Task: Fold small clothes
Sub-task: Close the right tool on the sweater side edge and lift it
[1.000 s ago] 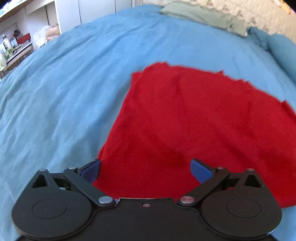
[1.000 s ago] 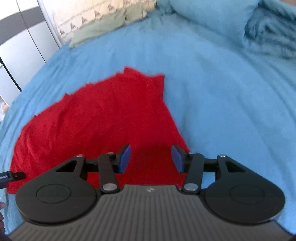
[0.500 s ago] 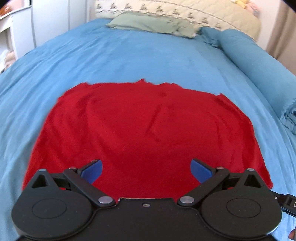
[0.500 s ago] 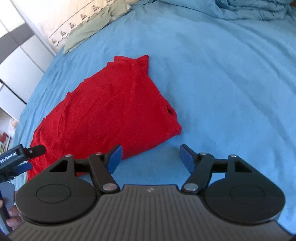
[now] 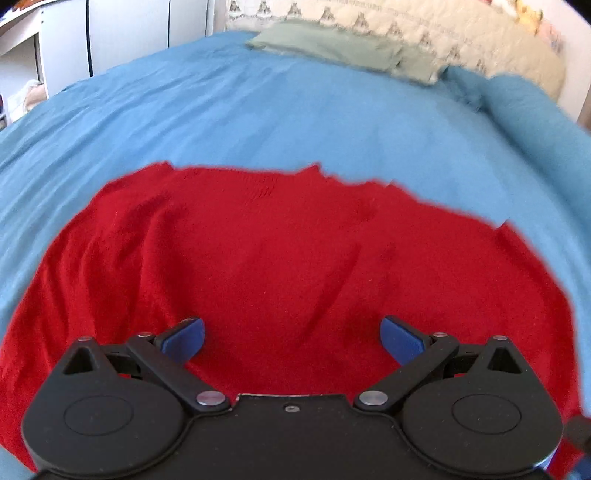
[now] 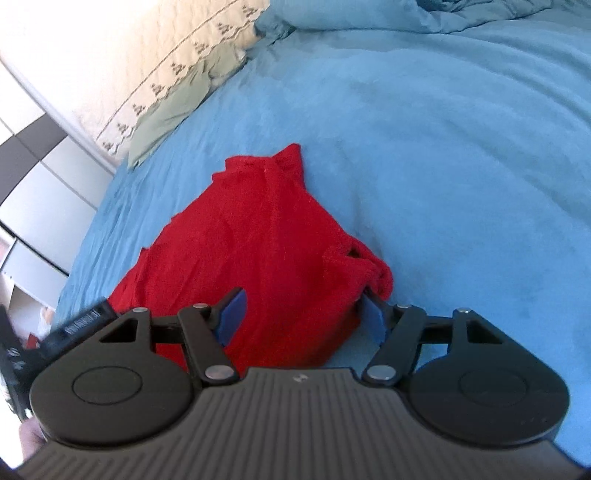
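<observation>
A red knitted garment (image 5: 288, 258) lies spread on the blue bedcover (image 5: 258, 110). My left gripper (image 5: 291, 339) is open, its blue pads wide apart, low over the garment's near edge. In the right wrist view the same garment (image 6: 266, 251) runs away to the upper left, with a bunched corner (image 6: 369, 266) at its right end. My right gripper (image 6: 301, 317) is open over the garment's near right part, its right pad (image 6: 373, 321) next to the bunched corner. Neither gripper holds cloth.
A green pillow (image 5: 343, 48) and a cream patterned bedspread (image 5: 424, 26) lie at the head of the bed. A rolled blue duvet (image 5: 535, 122) runs along the right side. White cupboards (image 5: 110, 33) stand on the left. The left gripper's body (image 6: 74, 325) shows in the right wrist view.
My left gripper swung right to centre on the garment and came closer. My right gripper drew back off the cloth, then returned over its right corner. Both stayed open.
</observation>
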### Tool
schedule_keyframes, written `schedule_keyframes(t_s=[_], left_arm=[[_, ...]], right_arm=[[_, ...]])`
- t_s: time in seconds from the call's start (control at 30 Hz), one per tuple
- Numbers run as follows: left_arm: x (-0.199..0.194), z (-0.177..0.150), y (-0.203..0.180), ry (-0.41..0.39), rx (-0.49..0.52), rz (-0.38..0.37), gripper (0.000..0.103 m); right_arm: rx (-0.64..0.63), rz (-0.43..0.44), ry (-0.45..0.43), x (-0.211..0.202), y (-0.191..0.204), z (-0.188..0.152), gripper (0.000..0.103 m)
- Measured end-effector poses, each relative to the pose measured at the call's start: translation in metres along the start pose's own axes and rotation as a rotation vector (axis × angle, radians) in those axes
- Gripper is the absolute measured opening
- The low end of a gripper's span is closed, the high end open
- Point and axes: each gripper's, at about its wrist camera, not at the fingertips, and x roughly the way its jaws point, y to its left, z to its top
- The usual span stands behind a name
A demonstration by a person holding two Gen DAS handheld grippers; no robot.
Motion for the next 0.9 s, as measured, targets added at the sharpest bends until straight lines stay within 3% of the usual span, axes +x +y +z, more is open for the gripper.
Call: schedule_keyframes(t_s=[0.13, 0.2, 0.23, 0.4, 0.57, 0.73, 0.83, 0.9], left_arm=[[0.002, -0.005, -0.009, -0.013, 0.085, 0.046, 0.103], [0.002, 0.002, -0.007, 0.023, 0.060, 0.040, 0.103], [0.000, 0.007, -0.005, 0.038, 0.045, 0.035, 0.103], [-0.030, 0.020, 0.020, 0.020, 0.021, 0.039, 0.103], [-0.066, 0.033, 0.069, 0.001, 0.042, -0.002, 0.103], [-0.090, 0.022, 0.129, 0.025, 0.040, -0.079, 0.103], [-0.095, 0.002, 0.165, 0.050, -0.007, -0.123, 0.103], [-0.095, -0.016, 0.184, 0.076, -0.054, -0.149, 0.103]], right_arm=[[0.018, -0.041, -0.014, 0.002, 0.001, -0.001, 0.060], [0.026, -0.070, -0.009, 0.003, 0.000, 0.001, 0.029], [0.042, -0.069, -0.005, 0.002, -0.001, 0.004, 0.024], [0.012, 0.070, -0.052, -0.015, 0.028, 0.023, 0.021], [-0.132, 0.353, -0.012, -0.013, 0.116, 0.031, 0.021], [-0.299, 0.574, 0.172, 0.019, 0.206, 0.000, 0.021], [-0.377, 0.639, 0.326, 0.046, 0.240, -0.037, 0.021], [-0.419, 0.635, 0.406, 0.063, 0.252, -0.064, 0.021]])
